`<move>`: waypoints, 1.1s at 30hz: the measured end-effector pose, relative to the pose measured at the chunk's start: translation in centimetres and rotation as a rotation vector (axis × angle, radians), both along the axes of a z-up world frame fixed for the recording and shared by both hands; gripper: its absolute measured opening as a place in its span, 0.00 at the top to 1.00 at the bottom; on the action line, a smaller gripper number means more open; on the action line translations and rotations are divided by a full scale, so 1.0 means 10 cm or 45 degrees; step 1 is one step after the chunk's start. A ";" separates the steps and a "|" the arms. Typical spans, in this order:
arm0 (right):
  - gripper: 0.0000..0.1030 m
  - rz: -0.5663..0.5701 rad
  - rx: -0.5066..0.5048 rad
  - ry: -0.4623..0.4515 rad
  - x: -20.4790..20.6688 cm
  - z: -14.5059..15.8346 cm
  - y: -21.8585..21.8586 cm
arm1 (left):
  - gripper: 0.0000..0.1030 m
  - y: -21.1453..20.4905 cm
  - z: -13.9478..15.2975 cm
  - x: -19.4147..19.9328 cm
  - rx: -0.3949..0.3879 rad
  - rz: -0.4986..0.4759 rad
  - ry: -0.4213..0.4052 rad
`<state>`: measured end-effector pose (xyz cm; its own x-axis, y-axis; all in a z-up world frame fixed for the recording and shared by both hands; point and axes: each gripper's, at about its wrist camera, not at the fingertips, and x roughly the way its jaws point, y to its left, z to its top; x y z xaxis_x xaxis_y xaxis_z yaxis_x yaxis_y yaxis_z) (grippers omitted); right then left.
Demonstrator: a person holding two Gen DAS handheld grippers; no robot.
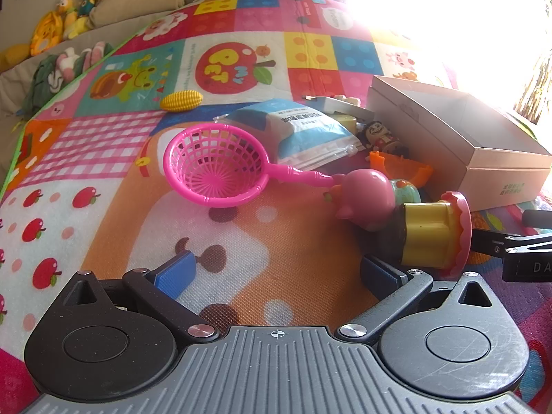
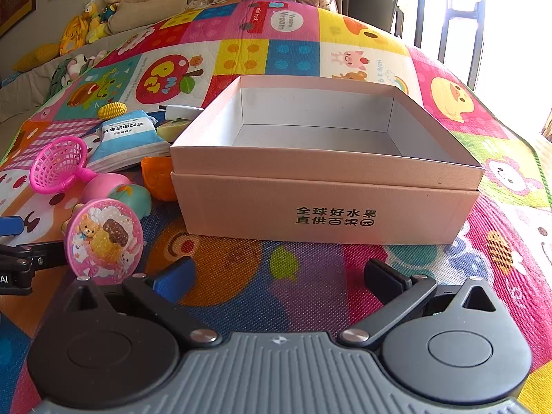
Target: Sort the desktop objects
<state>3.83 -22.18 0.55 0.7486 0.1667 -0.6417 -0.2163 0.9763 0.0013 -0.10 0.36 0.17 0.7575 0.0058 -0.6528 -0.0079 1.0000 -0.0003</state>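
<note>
An open cardboard box [image 2: 324,203] stands on the play mat, its inside empty; it also shows at the right of the left wrist view [image 1: 459,145]. Toys lie to its left: a pink strainer [image 1: 215,165], a pink pig figure [image 1: 369,200], a gold cup with a pink lid [image 1: 434,234] lying on its side, a blue-white packet [image 1: 303,131] and a yellow corn toy [image 1: 181,101]. My left gripper [image 1: 276,269] is open and empty above the mat, the cup just beyond its right finger. My right gripper [image 2: 279,276] is open and empty in front of the box.
An orange toy [image 1: 400,169], a small doll figure [image 1: 377,138] and a white charger [image 2: 181,112] lie between the packet and the box. Plush toys [image 2: 89,20] and cushions sit beyond the mat's far edge. Bright window glare fills the upper right.
</note>
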 end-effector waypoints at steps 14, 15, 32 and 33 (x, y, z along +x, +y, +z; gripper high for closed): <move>0.00 -0.040 -0.024 0.104 -0.04 0.06 0.03 | 0.00 0.00 0.00 -0.02 0.006 -0.001 0.003; 0.00 -0.045 -0.025 0.107 -0.05 0.06 0.04 | 0.00 0.00 0.00 -0.02 0.006 -0.001 0.003; 0.00 0.048 0.025 0.093 -0.13 0.07 0.03 | 0.00 -0.01 -0.01 0.02 0.000 -0.027 0.045; 0.00 0.061 0.031 0.090 -0.14 0.08 0.03 | 0.00 -0.02 -0.01 0.02 0.000 -0.025 0.045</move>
